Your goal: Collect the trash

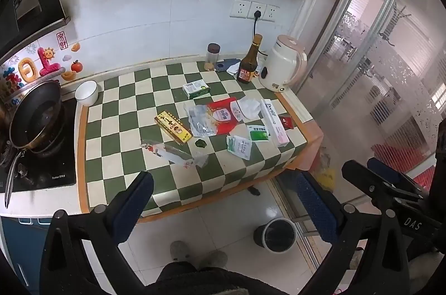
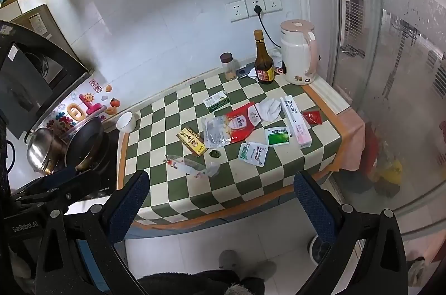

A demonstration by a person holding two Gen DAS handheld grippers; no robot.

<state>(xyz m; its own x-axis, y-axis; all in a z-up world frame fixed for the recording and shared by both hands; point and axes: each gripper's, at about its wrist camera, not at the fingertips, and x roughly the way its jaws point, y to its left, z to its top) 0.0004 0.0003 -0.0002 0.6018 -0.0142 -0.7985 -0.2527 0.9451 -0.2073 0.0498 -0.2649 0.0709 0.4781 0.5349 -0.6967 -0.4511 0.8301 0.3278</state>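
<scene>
Trash lies on the green-and-white checked counter (image 1: 125, 133): a yellow box (image 1: 173, 127), a red and clear bag (image 1: 220, 116), a clear wrapper (image 1: 175, 154), a pink "Doctor" box (image 1: 274, 122), green sachets (image 1: 257, 133), a crumpled tissue (image 1: 249, 107) and a green-white box (image 1: 196, 89). A bin (image 1: 276, 233) stands on the floor below. My left gripper (image 1: 223, 200) is open and empty, held back from the counter's front edge. My right gripper (image 2: 220, 200) is open and empty, also short of the counter (image 2: 251, 178); it shows in the left wrist view at right (image 1: 384, 178).
A kettle (image 1: 281, 68), a brown bottle (image 1: 248, 63) and a jar (image 1: 212, 56) stand at the back. A white bowl (image 1: 86, 92) and a pan (image 1: 36, 114) on the hob are at left. A glass door (image 1: 390, 89) is at right. My slippers (image 1: 195, 253) are below.
</scene>
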